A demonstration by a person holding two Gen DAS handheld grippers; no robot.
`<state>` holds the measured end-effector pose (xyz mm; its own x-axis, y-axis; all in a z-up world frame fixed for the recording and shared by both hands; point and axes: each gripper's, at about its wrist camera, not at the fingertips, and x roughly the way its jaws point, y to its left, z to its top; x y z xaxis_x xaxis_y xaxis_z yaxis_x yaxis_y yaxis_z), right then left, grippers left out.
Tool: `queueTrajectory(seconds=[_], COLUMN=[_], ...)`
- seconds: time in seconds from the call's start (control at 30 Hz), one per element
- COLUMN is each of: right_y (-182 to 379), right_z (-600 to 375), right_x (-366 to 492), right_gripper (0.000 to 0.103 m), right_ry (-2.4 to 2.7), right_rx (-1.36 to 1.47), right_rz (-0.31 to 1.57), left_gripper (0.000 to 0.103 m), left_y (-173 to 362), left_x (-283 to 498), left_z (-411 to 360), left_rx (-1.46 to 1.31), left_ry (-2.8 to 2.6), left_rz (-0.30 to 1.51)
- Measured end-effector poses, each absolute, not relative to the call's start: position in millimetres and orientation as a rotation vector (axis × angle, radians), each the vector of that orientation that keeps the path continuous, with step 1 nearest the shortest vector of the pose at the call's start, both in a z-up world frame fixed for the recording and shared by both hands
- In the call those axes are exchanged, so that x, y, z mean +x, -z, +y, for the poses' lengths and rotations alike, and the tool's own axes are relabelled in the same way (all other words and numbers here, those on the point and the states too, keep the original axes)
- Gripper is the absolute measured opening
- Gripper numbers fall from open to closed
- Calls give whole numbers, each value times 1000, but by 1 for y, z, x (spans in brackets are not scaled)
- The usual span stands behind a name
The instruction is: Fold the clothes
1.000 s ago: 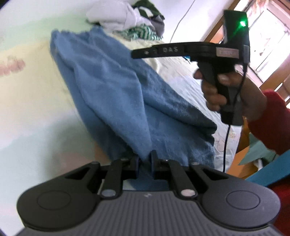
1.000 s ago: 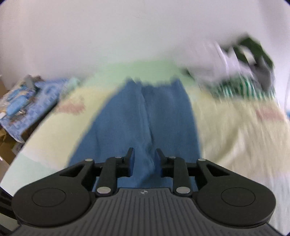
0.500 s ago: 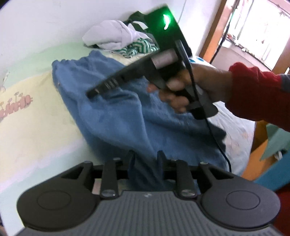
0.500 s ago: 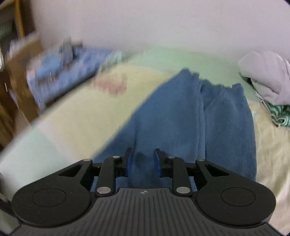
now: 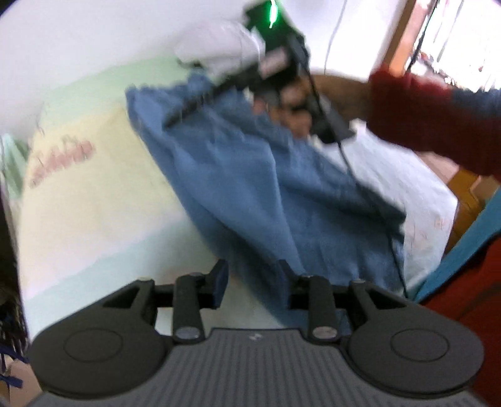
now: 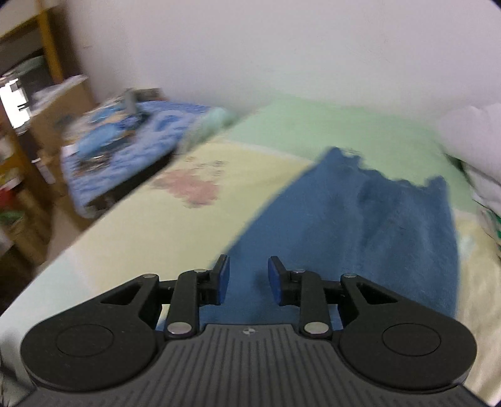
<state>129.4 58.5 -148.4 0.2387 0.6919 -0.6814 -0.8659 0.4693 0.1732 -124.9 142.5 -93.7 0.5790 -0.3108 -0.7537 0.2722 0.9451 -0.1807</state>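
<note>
**Both grippers apart over the blue towel**

Left gripper (image 5: 253, 281) hangs above the near end of the towel (image 5: 250, 188), its jaws opening. Towel cloth shows in the gap between the fingers, toward the right finger, but the pads do not press it; the left finger stands over bare sheet (image 5: 94, 200). From this gripper the towel runs away and up to the left across the bed, a long blue strip with a raised fold along its middle, ending in a ragged edge near the pale green band of the sheet.

Right gripper (image 6: 249, 278) is also released, its jaws opening with a clear gap. Nothing is pinched: the blue pads (image 6: 223, 281) stand apart above the towel (image 6: 360, 225), close to its left edge where blue meets the yellow sheet (image 6: 188, 231). Whether the tips touch the cloth cannot be told. Ahead of this gripper the towel widens and stretches to its far frayed edge.

Seen from the left wrist, the right gripper (image 5: 188, 109) is a blurred black shape held by a hand (image 5: 294, 122) in a red sleeve (image 5: 432, 119), reaching over the far half of the towel. A green light (image 5: 273, 12) glows on its top.

Beyond the towel's far end sits a heap of white clothes (image 5: 219, 53), close to the wall. Left of the towel, a pink print (image 6: 191, 184) marks the sheet.
</note>
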Motion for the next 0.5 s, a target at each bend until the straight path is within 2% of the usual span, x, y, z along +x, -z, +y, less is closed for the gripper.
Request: queueTrajectory(seconds=[0.03, 0.07, 0.13, 0.33, 0.4, 0.5], right_y=[153, 158, 171, 169, 156, 160], right_z=[64, 71, 80, 81, 64, 41], right_x=[127, 126, 128, 141, 137, 129], right_gripper=[29, 29, 29, 29, 29, 30], right_ry=[-1104, -1107, -1077, -1031, -1035, -1113], right_rx=[-296, -334, -378, -252, -203, -173], right_rz=[790, 795, 786, 780, 779, 872], left_gripper=[40, 47, 49, 48, 58, 61], left_y=[90, 89, 94, 145, 145, 145], left_x=[-121, -114, -98, -86, -98, -99], left_z=[140, 133, 118, 80, 79, 82], left_rx=[-60, -69, -59, 38, 58, -8], left_ry=[347, 356, 369, 399, 406, 427], left_rz=[860, 839, 834, 938, 905, 896])
